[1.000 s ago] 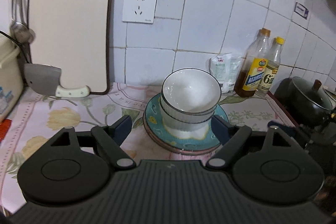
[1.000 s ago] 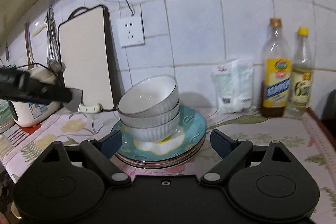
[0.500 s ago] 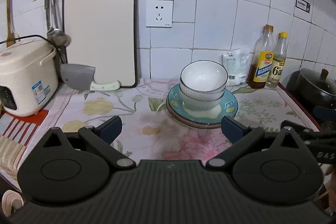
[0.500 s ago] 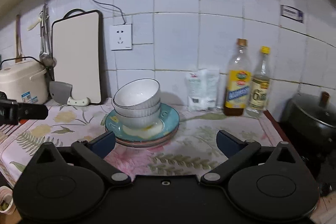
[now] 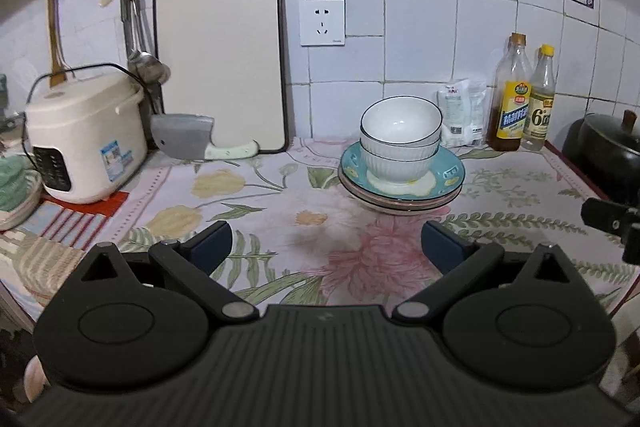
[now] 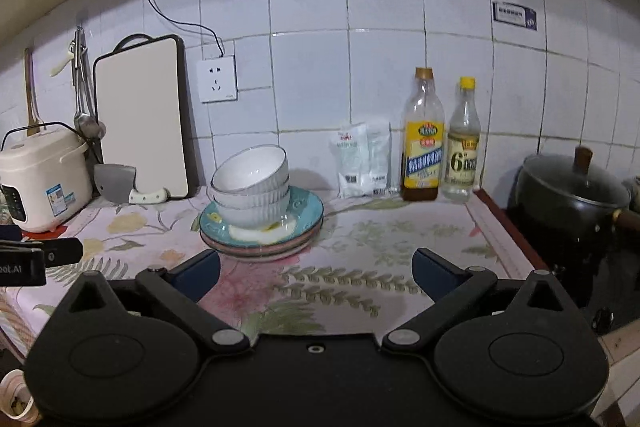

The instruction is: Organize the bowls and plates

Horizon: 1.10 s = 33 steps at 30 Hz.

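Gaping wide, both hand-held grippers (image 5: 326, 247) (image 6: 316, 273) empty

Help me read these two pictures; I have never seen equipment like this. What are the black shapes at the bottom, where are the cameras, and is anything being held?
No robot here: a person holds a two-finger claw in each hand, each with a wide-angle camera looking forward along its fingers. The black shapes are the tools' bodies. One picture is from the left claw, one from the right claw. Both are open and hold nothing.

On the flowered counter sit stacked white bowls on a pile of plates. Around them: a rice cooker, a cleaver, a cutting board leaning on the wall, a white packet, two bottles and a black pot.
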Motion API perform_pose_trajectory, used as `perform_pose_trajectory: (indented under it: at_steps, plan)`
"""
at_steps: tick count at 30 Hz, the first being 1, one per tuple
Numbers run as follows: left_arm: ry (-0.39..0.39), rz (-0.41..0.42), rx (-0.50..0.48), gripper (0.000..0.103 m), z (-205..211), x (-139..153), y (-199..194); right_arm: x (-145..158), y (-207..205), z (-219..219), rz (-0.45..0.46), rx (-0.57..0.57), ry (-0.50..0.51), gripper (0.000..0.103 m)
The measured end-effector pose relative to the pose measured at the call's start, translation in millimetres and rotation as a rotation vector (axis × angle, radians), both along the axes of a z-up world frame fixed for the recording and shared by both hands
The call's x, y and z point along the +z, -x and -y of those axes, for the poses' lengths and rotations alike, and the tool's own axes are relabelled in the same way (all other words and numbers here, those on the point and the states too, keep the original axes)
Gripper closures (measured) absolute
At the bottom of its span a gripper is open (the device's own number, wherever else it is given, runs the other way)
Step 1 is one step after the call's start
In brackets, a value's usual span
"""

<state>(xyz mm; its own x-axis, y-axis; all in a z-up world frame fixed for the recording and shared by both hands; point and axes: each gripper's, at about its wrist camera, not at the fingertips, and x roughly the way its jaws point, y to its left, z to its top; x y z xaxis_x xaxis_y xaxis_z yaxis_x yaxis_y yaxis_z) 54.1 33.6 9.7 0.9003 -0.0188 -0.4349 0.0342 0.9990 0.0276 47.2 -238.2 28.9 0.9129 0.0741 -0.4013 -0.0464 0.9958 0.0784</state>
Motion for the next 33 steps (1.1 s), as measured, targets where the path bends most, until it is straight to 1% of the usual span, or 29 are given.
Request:
perform_pose_trajectory:
  at_steps: [3, 5, 12, 16, 19, 23, 30, 33]
  plan:
    - [0.013, 0.004, 0.013, 0.001, 0.7, -4.2, 6.9, -2.1, 7.3, -0.4, 0.003, -0.005, 0.005, 0.000]
    - [0.023, -0.001, 0.011, 0.001, 0.5, -7.5, 9.6, -2.6, 11.2, -4.5, 0.010, 0.001, 0.031, 0.000]
    - [0.008, 0.006, 0.029, 0.001, 3.0, -21.1, 15.9, -5.5, 28.8, -10.9, 0.050, -0.054, 0.104, 0.000]
    - [0.013, 0.007, 0.036, 0.001, 2.5, -22.7, 15.3, -7.3, 31.0, -8.4, 0.049, -0.055, 0.100, 0.000]
    - [0.020, 0.010, 0.035, 0.001, 1.9, -25.3, 12.0, -7.9, 32.6, -8.8, 0.068, -0.056, 0.101, 0.000]
    - [0.006, 0.017, 0.066, 0.001, 1.0, -30.0, 7.5, -10.4, 34.4, -8.6, 0.077, -0.025, 0.076, 0.000]
    - [0.035, 0.017, 0.036, 0.001, -3.2, -34.3, 6.8, -15.3, 34.5, -12.9, 0.084, -0.023, 0.089, 0.000]
    - [0.020, 0.017, 0.028, 0.001, -2.7, -36.7, 7.2, -16.2, 35.0, -12.1, 0.080, -0.020, 0.075, 0.000]
